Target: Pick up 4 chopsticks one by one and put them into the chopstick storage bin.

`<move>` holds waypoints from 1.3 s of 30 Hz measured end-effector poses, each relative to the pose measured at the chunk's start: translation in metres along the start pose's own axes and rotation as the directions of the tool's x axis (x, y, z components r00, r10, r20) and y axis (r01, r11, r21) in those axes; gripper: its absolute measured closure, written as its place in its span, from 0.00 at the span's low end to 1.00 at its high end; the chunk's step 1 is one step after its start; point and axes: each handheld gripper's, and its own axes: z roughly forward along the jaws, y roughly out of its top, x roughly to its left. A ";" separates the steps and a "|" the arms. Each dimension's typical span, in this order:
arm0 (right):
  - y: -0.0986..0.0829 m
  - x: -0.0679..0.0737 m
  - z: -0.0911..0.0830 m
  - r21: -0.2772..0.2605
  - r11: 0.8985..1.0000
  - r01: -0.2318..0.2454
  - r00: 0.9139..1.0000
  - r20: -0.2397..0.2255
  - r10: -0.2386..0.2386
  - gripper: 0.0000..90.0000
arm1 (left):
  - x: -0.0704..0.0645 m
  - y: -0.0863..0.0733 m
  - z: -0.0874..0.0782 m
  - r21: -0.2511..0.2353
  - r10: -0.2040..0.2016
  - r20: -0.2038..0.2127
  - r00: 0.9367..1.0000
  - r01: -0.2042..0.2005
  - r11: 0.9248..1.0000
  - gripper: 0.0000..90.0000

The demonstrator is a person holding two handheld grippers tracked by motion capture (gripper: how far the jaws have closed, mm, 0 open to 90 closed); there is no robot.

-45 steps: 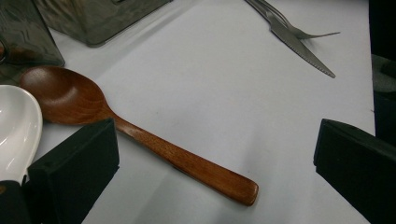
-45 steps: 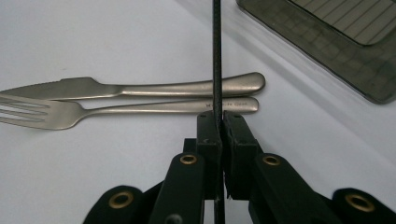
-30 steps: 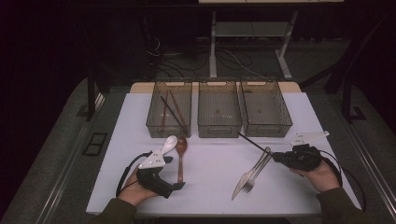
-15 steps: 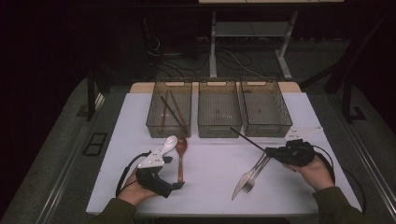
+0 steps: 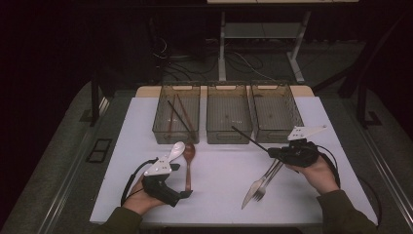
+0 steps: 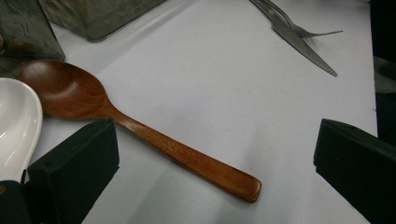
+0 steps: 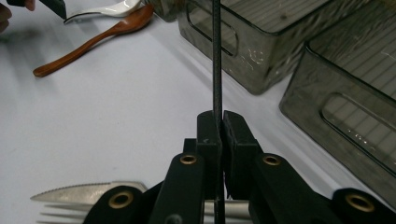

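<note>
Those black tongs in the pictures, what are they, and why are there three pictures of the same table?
A person sits at a white table with one grabbing tool in each hand. One camera looks down from above. Two more cameras ride on the tools, looking along their black jaws.

The right tongs are shut on a thin black chopstick, which points toward the bins. The left tongs are open, with a wooden spoon lying between the jaws and a white spoon beside it.

A knife and a fork lie on the table near the right hand. At the back stand three see-through bins. The left one already has chopsticks inside.
</note>
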 end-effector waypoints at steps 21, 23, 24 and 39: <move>0.034 0.019 0.033 -0.022 1.000 0.017 0.999 -0.034 -0.018 0.96 | -0.001 0.000 0.000 -0.011 -0.011 0.000 1.000 0.011 1.000 0.00; 0.036 0.021 0.036 -0.017 1.000 0.021 0.999 -0.032 -0.021 0.96 | -0.001 0.000 0.000 -0.011 -0.010 0.000 1.000 0.010 1.000 0.00; 0.037 0.022 0.037 -0.016 1.000 0.019 0.999 -0.033 -0.020 0.96 | -0.001 0.000 0.000 -0.010 -0.011 0.000 1.000 0.011 1.000 0.00; 0.063 0.032 0.060 -0.017 1.000 0.009 1.000 -0.026 -0.010 0.96 | -0.001 0.000 0.001 -0.010 -0.013 -0.002 1.000 0.013 1.000 0.00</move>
